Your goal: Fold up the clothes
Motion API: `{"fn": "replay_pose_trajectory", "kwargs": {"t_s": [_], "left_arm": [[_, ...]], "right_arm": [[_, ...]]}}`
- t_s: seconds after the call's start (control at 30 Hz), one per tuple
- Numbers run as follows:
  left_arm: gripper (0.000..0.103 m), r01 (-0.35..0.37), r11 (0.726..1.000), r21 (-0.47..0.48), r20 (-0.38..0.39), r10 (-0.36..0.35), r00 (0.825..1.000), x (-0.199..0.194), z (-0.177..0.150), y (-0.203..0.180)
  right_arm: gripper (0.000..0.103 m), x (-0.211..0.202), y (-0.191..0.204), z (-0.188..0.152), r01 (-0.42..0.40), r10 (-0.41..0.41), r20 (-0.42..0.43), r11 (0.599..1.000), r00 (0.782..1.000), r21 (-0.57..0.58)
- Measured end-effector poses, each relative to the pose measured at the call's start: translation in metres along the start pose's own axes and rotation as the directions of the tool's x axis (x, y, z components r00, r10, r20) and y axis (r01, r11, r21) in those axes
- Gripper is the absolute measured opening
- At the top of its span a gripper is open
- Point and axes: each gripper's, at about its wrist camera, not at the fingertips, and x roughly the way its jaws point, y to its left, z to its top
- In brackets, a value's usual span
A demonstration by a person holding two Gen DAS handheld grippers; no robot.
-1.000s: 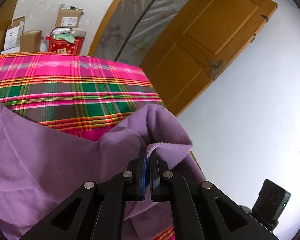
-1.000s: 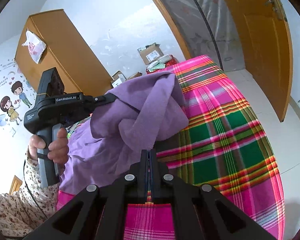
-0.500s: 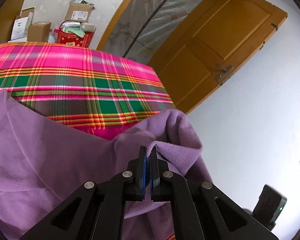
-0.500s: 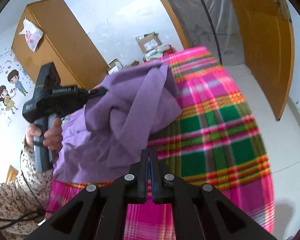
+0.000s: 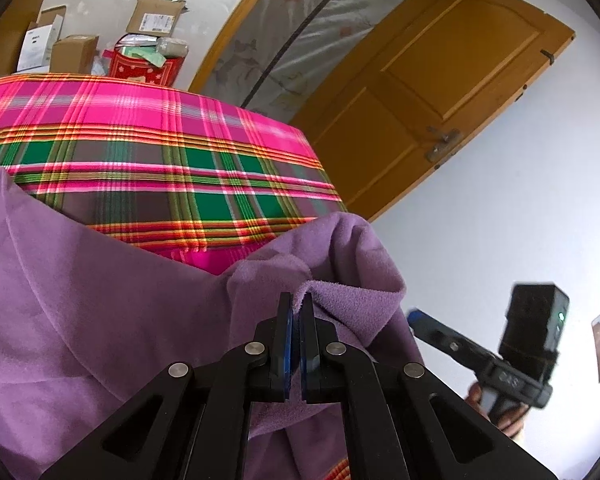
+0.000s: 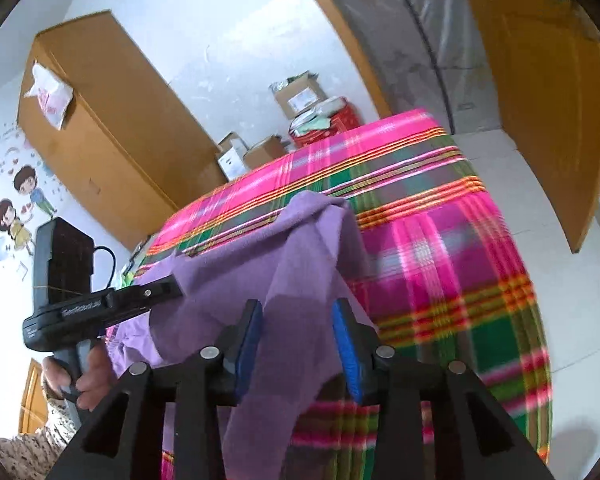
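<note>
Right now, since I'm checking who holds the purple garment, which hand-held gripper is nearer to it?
Left. The left hand-held gripper is shut on a fold of the purple garment. The right hand-held gripper has just been opening; cloth hangs between its jaws, unpinched.

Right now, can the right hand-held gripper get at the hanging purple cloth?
Probably yes: the right hand-held gripper has just been opening, and the purple cloth hangs between its fingers with nothing in the way.
</note>
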Motion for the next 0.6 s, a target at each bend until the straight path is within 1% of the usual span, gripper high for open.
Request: {"fn": "replay_pose_trajectory", "kwargs": {"t_s": [0.1, 0.17, 0.23, 0.27, 0.33, 0.4, 0.6], "left_arm": [[0.002, 0.001, 1.0, 0.005, -0.003, 0.0, 1.0, 0.001, 0.0, -0.001], [0.002, 0.001, 1.0, 0.007, -0.002, -0.001, 1.0, 0.002, 0.001, 0.0], [0.002, -0.003, 1.0, 0.001, 0.001, 0.003, 1.0, 0.001, 0.002, 0.001], [0.002, -0.005, 1.0, -0.001, 0.004, 0.005, 1.0, 0.001, 0.002, 0.002], [0.002, -0.007, 1.0, -0.011, 0.005, 0.007, 1.0, 0.001, 0.004, 0.004], [0.002, -0.007, 1.0, -0.02, 0.002, 0.007, 1.0, 0.001, 0.004, 0.005], [0.002, -0.023, 1.0, -0.015, 0.02, 0.024, 1.0, -0.004, 0.005, 0.0]], "right_arm": [[0.039, 0.018, -0.001, 0.011, 0.006, -0.006, -0.03, 1.0, 1.0, -0.022], [0.038, 0.028, -0.002, 0.014, 0.009, -0.01, -0.043, 1.0, 0.999, -0.016], [0.018, 0.033, -0.003, 0.015, 0.017, -0.017, -0.047, 1.0, 0.999, -0.013], [0.006, 0.033, -0.003, 0.015, 0.027, -0.028, -0.043, 0.999, 0.999, -0.019], [0.006, 0.031, -0.002, 0.013, 0.05, -0.051, -0.031, 0.998, 0.998, -0.031], [0.005, 0.023, 0.0, 0.01, 0.075, -0.075, 0.0, 0.996, 0.997, -0.048], [0.005, -0.016, 0.0, 0.007, 0.095, -0.092, 0.086, 0.995, 0.992, -0.029]]}}
